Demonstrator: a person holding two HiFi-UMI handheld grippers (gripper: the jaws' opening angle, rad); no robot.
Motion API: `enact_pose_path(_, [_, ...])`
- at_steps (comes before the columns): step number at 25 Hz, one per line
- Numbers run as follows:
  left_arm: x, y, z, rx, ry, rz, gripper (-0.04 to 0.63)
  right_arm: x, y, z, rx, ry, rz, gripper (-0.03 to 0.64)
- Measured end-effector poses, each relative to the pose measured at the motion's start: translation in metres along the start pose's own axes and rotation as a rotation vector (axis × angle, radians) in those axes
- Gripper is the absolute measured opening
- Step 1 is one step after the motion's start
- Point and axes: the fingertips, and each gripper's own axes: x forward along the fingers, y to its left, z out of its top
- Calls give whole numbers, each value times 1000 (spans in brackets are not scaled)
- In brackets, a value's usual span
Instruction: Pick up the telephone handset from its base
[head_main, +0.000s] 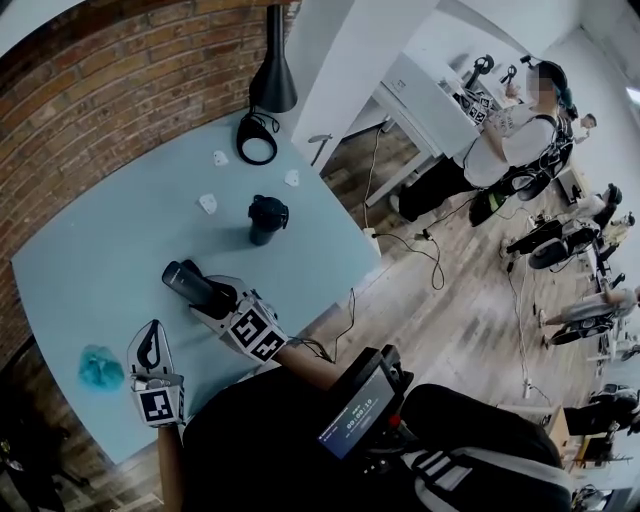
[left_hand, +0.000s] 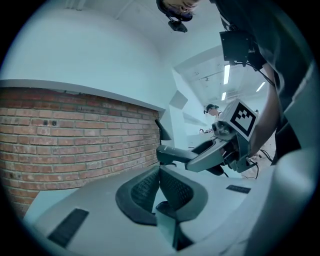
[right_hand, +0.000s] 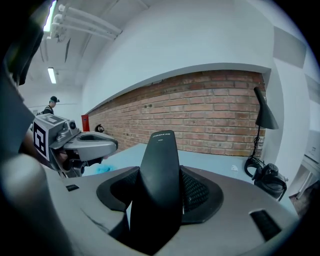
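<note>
The black telephone handset (head_main: 188, 281) hangs above the light blue table (head_main: 90, 270), and my right gripper (head_main: 207, 295) is shut on it. In the right gripper view the handset (right_hand: 161, 180) stands upright between the two pads, filling the gap. A squat black object (head_main: 267, 218), possibly the base, stands on the table beyond it. My left gripper (head_main: 150, 352) is nearer the front edge, to the left of the right one. Its pads (left_hand: 150, 187) meet with nothing between them. It also shows at the left of the right gripper view, as the left gripper (right_hand: 92, 145).
A black lamp (head_main: 272, 72) with a ring foot (head_main: 257, 140) stands at the table's far end by the brick wall (head_main: 110, 90). A teal crumpled thing (head_main: 100, 368) lies near the front left. Small white pieces (head_main: 208, 203) are scattered mid-table. A person (head_main: 510, 130) stands far right.
</note>
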Motion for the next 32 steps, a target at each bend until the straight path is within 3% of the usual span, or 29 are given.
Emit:
enact_pose_path(19, [-4,-10,-54,-76,88,-11,-2,10,12,-57,49,140,52,250])
enact_pose_path(32, [-2,-15,-70,-95,115,-13,-2,16,11,-64,63,159,77,250])
